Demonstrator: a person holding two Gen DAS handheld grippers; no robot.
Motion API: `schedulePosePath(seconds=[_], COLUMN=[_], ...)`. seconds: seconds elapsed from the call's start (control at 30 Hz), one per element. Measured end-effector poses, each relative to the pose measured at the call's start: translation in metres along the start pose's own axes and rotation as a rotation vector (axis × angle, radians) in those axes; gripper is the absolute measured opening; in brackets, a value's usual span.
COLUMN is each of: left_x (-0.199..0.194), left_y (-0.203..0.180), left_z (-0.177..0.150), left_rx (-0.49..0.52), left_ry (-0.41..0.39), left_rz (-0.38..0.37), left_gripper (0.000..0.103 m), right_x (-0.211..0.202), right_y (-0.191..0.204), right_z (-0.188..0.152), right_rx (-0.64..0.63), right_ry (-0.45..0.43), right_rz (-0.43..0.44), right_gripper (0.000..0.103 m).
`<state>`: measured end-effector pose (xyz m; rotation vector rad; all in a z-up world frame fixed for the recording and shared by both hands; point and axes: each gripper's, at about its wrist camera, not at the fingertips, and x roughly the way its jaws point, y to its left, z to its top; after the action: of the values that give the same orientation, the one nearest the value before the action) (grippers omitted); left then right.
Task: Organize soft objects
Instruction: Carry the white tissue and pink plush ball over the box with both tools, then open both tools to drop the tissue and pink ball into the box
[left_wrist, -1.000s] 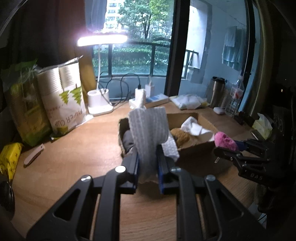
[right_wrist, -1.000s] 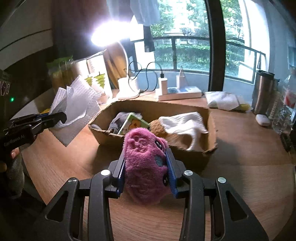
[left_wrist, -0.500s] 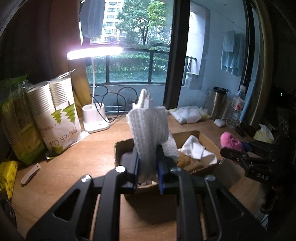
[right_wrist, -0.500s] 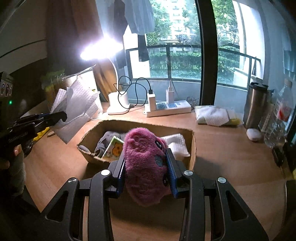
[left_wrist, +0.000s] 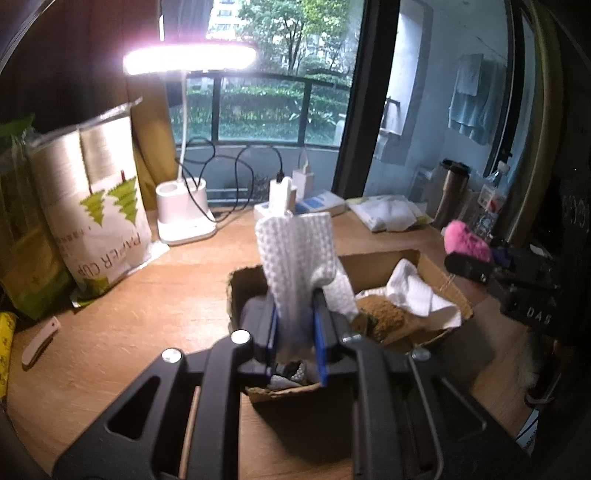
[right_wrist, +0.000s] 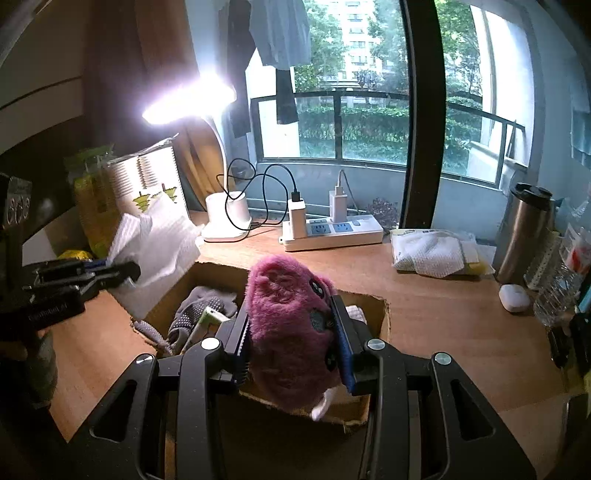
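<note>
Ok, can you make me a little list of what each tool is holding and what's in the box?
left tool: shut on white waffle cloth, held above the box
right tool: shut on pink plush toy
cardboard box: on the wooden desk, open top
in box: grey sock, white cloth, brown fuzzy thing

White cloth and pink plush above cardboard box.

Box on desk; lamp behind, left.
</note>
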<state>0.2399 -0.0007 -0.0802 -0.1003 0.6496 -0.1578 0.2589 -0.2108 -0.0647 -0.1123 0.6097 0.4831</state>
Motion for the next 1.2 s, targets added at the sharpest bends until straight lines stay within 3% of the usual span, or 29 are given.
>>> schedulePosePath(seconds=[0.57,0.87,1.0,1.07,1.13,1.17,1.2], left_x=[0.061,0.067,0.067,0.065,0.062,0.060,0.057], left_y=[0.013,0.009,0.007,0.006,0.006,0.007,0.007], left_z=[-0.022,-0.025,-0.023,-0.022,-0.021,-0.021,-0.020], left_rx=[-0.012,0.016,0.018,0.023,0.024,0.019,0.012], left_ry=[0.180,0.195,0.201,0.196,0.189,0.184,0.178], left_rz=[-0.039,-0.053,-0.053,-0.042,-0.035,-0.038,-0.049], left_gripper=[0.017,0.019,0.025,0.029,0.041,0.052,0.052], right_x=[0.065,0.096,0.105,0.103,0.099,0.097,0.095], right_y=[0.016,0.027,0.029,0.029,0.029,0.028,0.028], right_z=[0.009,0.005,0.002,0.002,0.003,0.004,0.005], right_rx=[-0.001,0.010,0.010,0.015,0.023,0.024,0.025], right_ry=[0.088,0.165,0.198,0.195,0.184,0.179,0.174], right_rz=[0.070,0.097,0.077,0.070,0.064,0.060,0.058], right_gripper=[0.041,0.041,0.043,0.049,0.056,0.057,0.058])
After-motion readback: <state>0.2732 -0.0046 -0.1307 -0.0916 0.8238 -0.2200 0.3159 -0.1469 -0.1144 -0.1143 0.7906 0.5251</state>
